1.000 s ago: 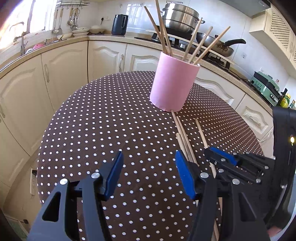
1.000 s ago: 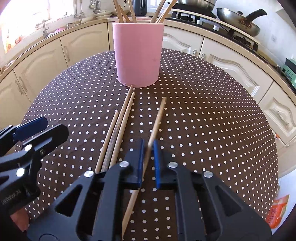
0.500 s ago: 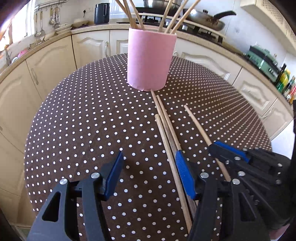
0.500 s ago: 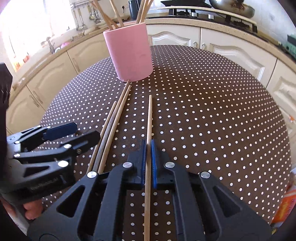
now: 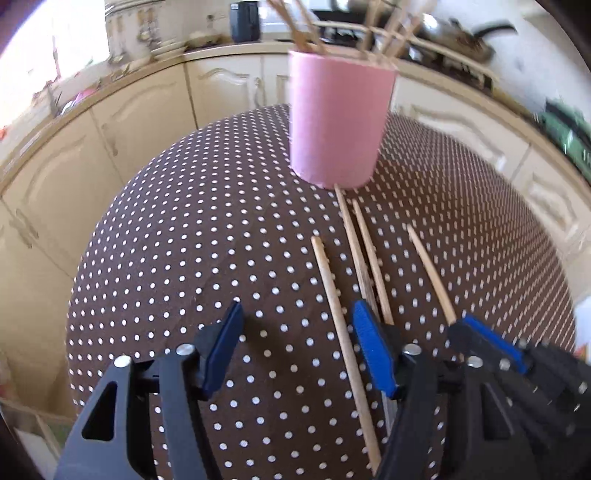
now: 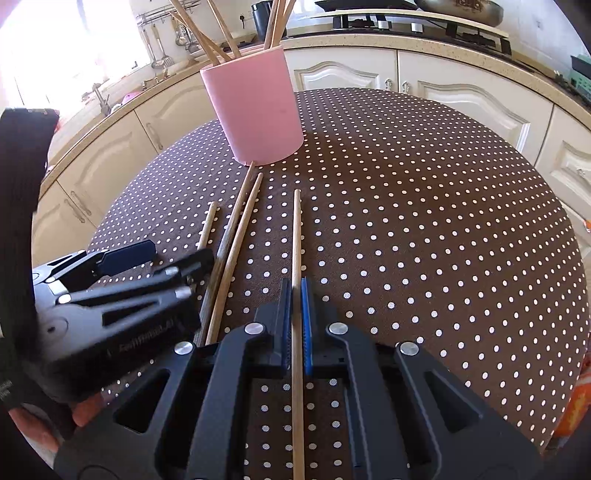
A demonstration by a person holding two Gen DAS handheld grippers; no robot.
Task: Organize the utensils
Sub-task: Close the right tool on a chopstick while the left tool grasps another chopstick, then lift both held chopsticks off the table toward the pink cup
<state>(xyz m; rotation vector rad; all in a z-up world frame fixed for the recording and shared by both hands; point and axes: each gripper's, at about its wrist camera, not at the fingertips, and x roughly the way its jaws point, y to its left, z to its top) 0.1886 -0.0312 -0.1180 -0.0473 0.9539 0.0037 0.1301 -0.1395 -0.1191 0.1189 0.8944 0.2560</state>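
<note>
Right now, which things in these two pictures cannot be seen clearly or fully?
- Left wrist view: the pink holder and the kitchen behind it are blurred by motion, so the sticks inside cannot be counted.
- Left wrist view: the right claw covers the near part of its chopstick.
- Right wrist view: the left claw covers the lower part of the leftmost chopstick.
- Both views: the holder's inside is hidden by its wall.

Pink cylindrical holder (image 6: 258, 107): upright at the far side of the worktop, several wooden chopsticks (image 6: 207, 33) standing in it, fanned outward. Loose wooden chopsticks: three (image 6: 236, 240) lying lengthwise near the holder's base; a fourth (image 6: 296, 236) to their right.
</note>
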